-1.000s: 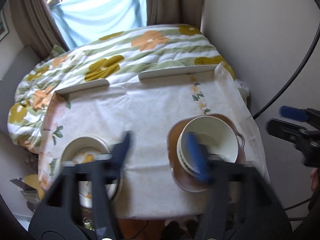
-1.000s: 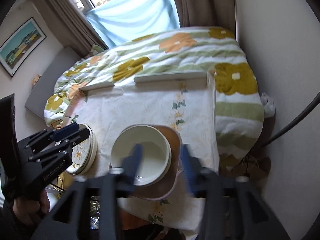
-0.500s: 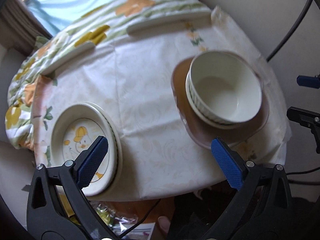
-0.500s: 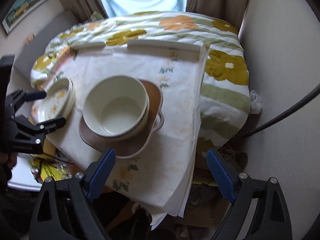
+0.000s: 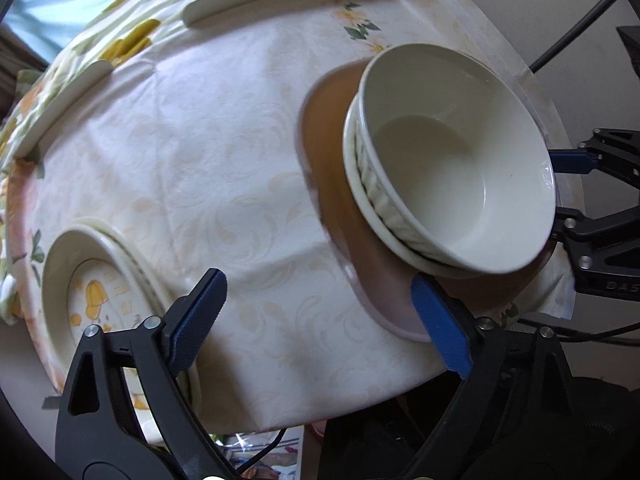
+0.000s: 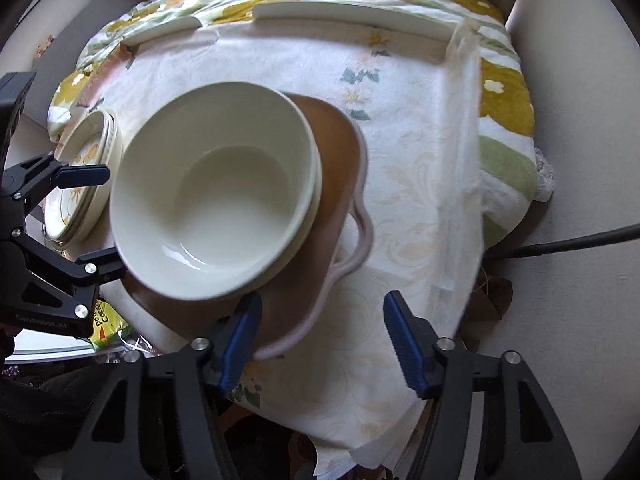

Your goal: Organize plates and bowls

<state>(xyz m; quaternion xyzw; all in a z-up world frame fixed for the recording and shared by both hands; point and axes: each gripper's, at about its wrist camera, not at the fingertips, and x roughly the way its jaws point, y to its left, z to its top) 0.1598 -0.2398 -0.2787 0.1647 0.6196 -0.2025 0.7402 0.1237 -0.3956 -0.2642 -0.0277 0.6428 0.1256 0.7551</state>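
Observation:
A cream bowl (image 5: pixel 448 168) is nested in other bowls and stands on a brown dish with a pale handle (image 5: pixel 340 216) at the table's right. It also shows in the right wrist view (image 6: pixel 216 200), on the brown dish (image 6: pixel 336 152). A stack of plates with a yellow duck print (image 5: pixel 100 296) lies at the front left and shows in the right wrist view (image 6: pixel 80 184). My left gripper (image 5: pixel 320 312) is open, low over the table's front edge between the plates and the brown dish. My right gripper (image 6: pixel 320 328) is open, its left finger by the brown dish's front rim.
A white patterned tablecloth (image 5: pixel 192 152) covers the small table and hangs over its front edge. A flowered quilt (image 6: pixel 504 96) lies behind and to the right. A wall (image 6: pixel 580 160) stands close on the right, with a black cable (image 6: pixel 580 242) along it.
Both grippers have come down and closer to the table. Their jaws opened about a second ago and have stayed wide open since. The bowls and plates have not moved.

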